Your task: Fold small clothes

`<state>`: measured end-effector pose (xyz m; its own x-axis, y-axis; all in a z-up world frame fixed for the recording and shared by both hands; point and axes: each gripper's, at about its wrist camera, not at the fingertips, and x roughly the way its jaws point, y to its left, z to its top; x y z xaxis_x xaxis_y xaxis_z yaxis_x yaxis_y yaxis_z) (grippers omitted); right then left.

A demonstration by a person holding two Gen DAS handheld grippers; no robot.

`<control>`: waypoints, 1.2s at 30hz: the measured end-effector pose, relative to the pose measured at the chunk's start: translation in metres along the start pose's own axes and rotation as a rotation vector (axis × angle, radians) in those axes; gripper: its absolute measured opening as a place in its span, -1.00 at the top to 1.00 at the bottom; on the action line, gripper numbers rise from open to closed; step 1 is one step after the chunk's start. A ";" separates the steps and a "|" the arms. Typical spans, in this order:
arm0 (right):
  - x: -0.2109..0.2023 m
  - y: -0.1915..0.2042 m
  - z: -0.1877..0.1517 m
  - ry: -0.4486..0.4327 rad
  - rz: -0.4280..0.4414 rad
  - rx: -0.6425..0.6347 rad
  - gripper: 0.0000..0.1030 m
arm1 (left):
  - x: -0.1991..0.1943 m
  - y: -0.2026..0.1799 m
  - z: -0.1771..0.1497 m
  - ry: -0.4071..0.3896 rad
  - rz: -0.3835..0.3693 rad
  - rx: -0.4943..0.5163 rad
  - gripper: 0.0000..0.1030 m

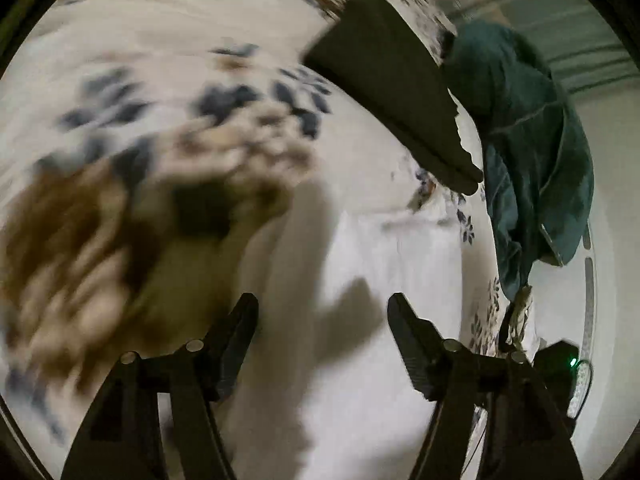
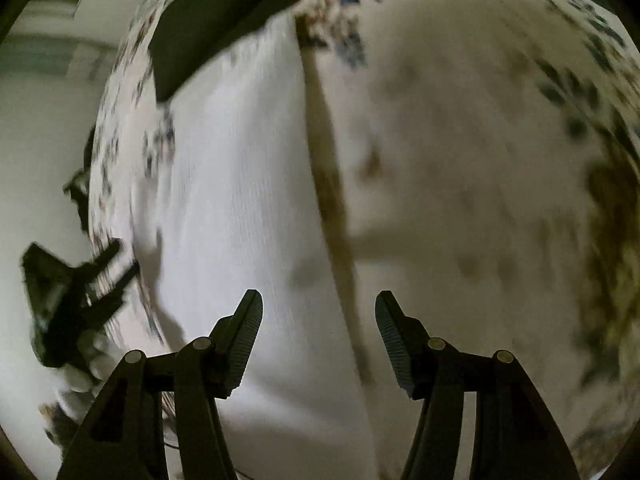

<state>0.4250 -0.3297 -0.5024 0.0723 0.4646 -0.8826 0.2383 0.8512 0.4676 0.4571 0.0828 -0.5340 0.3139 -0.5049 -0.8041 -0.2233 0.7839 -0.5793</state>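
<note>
Left gripper (image 1: 322, 312): black two-finger tool, tilted steeply downward, jaws parted with nothing between them.
Right gripper (image 2: 319, 308): matching black tool with ribbed pads (image 2: 394, 340), also angled down, jaws apart and empty.
From the right wrist view: the left gripper shows blurred at the far left, a hand (image 2: 86, 364) around its grip.

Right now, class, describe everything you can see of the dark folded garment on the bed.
The dark garment looks like soft olive-black cloth, folded into a flat, thick rectangle with neat stacked edges. It lies on the floral bedspread near the bed's edge. In the left wrist view a crumpled teal garment sits right beside it, possibly touching. The white cloth seems to reach its lower corner. Neither gripper touches it.
</note>
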 end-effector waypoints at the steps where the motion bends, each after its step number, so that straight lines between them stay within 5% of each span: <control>1: 0.004 0.005 0.013 -0.013 0.015 0.010 -0.18 | 0.013 -0.003 0.009 0.004 -0.035 0.024 0.54; 2: 0.009 0.009 0.024 -0.027 0.031 0.019 -0.18 | 0.018 -0.004 0.011 0.026 -0.047 0.037 0.89; 6: 0.025 0.009 0.074 -0.039 0.069 0.051 -0.18 | 0.003 -0.002 0.010 -0.002 -0.201 0.017 0.89; 9: 0.041 0.002 0.081 -0.062 -0.001 0.077 0.71 | 0.012 0.038 0.020 0.022 -0.051 -0.039 0.89; 10: 0.045 -0.004 0.084 -0.058 -0.008 0.105 0.71 | 0.016 0.051 0.022 0.043 -0.070 -0.075 0.88; 13: 0.045 -0.003 0.085 -0.034 0.012 0.094 0.67 | 0.017 0.057 0.023 0.083 -0.155 -0.120 0.79; 15: 0.041 0.005 0.086 -0.027 -0.014 0.073 0.38 | 0.009 0.052 0.024 0.095 -0.162 -0.111 0.62; 19: 0.028 0.011 0.085 -0.007 0.009 0.047 -0.14 | 0.001 0.040 0.024 0.075 -0.181 -0.063 -0.02; 22: 0.029 0.018 0.074 0.053 0.019 0.001 -0.14 | 0.008 0.031 0.020 0.102 -0.117 0.034 -0.02; 24: 0.039 0.015 0.065 0.089 -0.091 -0.047 -0.14 | 0.023 0.025 0.020 0.123 -0.055 0.091 -0.02; 26: 0.044 0.008 0.059 0.082 -0.094 -0.021 -0.19 | 0.026 0.025 0.020 0.131 -0.056 0.087 -0.02; 33: -0.007 -0.004 0.022 0.029 0.003 0.027 -0.19 | -0.041 0.002 -0.003 0.035 -0.079 0.120 -0.03; 36: -0.032 -0.003 -0.014 0.037 0.032 0.017 -0.19 | -0.085 0.000 -0.041 0.009 -0.072 0.094 -0.24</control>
<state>0.4083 -0.3434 -0.4745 0.0441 0.5005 -0.8646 0.2525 0.8317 0.4944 0.3927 0.1115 -0.4709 0.3181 -0.5641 -0.7620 -0.1128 0.7755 -0.6212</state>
